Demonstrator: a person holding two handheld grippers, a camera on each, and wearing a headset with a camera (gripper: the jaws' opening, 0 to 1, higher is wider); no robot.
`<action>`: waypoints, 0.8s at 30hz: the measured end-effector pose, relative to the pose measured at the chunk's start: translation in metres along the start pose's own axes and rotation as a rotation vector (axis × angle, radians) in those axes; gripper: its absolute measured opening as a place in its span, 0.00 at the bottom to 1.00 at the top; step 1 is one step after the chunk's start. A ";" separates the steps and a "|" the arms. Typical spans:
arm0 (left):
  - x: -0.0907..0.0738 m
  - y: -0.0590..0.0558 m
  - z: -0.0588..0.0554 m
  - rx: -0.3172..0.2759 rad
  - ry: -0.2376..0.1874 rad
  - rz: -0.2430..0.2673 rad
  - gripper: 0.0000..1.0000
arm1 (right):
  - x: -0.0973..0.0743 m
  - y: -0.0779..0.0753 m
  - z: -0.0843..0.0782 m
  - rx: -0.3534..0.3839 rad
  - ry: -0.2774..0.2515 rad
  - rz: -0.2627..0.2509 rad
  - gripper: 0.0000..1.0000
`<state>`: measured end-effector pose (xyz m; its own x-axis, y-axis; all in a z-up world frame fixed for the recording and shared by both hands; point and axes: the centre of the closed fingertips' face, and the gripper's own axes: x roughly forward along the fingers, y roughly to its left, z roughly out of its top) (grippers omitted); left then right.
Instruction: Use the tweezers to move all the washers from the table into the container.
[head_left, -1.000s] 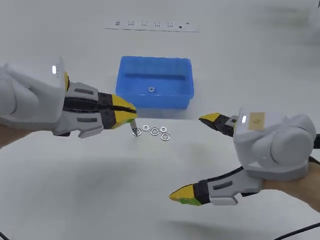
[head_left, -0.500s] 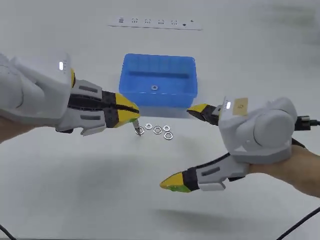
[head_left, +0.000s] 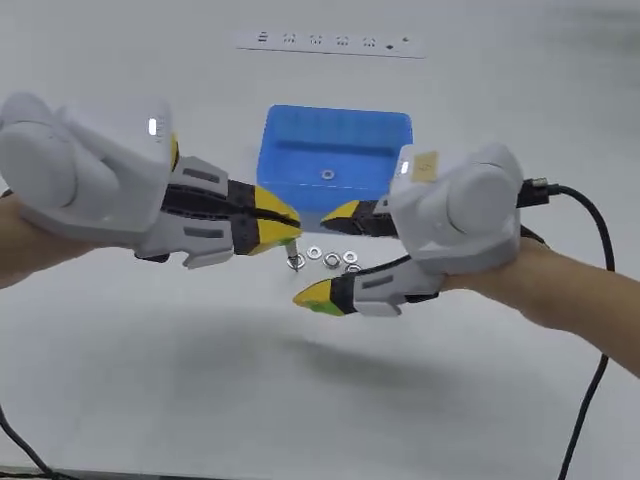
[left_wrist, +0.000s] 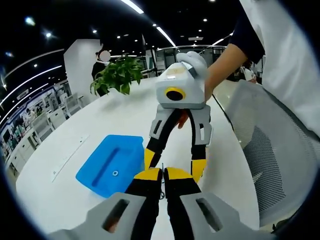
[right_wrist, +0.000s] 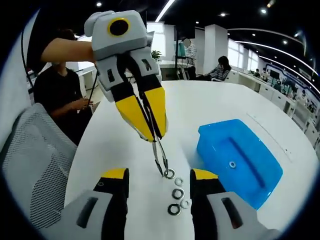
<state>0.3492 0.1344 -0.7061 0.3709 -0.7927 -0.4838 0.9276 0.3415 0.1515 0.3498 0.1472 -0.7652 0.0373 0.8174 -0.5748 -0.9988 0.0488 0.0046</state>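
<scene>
We hold the tweezers down at the washers.
Our left gripper (head_left: 292, 226) has its fingers clamped on the tweezers (right_wrist: 160, 152), whose tips reach the end one of the washers (right_wrist: 176, 193) on the table (head_left: 200, 380), between our right gripper's (head_left: 322, 254) wide-open fingers; the blue container (head_left: 300, 140) beyond the fingertips holds one washer.

The washers (head_left: 332, 261) are hemmed in: tweezers (head_left: 294, 256) in the left gripper (head_left: 292, 228) at their left, the right gripper (head_left: 314, 255) with spread fingers (head_left: 370, 288) near and far of them, the blue container (head_left: 300, 150) just beyond. The table (head_left: 300, 400) nearer is free, and the container's top is open.
</scene>
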 end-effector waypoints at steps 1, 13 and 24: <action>0.000 0.000 0.000 -0.003 -0.001 -0.001 0.06 | 0.001 -0.001 0.001 -0.003 -0.001 0.000 0.45; 0.000 0.000 -0.001 0.005 0.013 -0.004 0.06 | 0.016 0.000 0.004 -0.051 -0.013 0.081 0.18; 0.004 -0.002 -0.002 0.007 0.017 -0.012 0.06 | 0.025 0.002 0.000 -0.102 0.036 0.109 0.12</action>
<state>0.3491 0.1317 -0.7102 0.3593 -0.7881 -0.4998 0.9322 0.3287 0.1518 0.3484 0.1674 -0.7797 -0.0712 0.7934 -0.6045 -0.9950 -0.0993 -0.0131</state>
